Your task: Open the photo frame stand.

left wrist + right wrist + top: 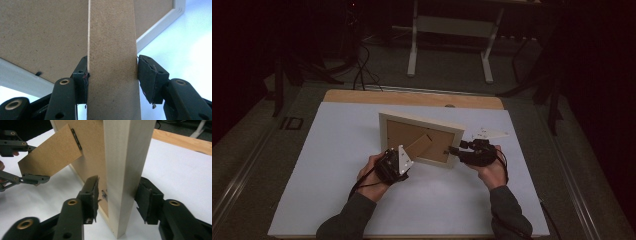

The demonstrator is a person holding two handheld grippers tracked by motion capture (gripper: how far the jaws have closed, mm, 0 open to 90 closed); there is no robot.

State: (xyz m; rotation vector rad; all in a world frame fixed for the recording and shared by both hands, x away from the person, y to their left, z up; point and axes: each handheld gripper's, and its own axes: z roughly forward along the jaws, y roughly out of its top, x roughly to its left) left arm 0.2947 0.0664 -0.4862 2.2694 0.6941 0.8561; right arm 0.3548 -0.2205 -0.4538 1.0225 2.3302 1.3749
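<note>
The picture frame (422, 138) stands upright on its edge near the middle of the bench (337, 150), its back turned toward me. The stand flap (419, 145) hinges off that back and slants down to my left. My left tongs (404, 161) sit in front of the frame at its left, one jaw on each edge of the flap. My right tongs (454, 150) are at the frame's right end, straddling its side rail. Behind the bench stands a table base (452, 30) on the floor.
</note>
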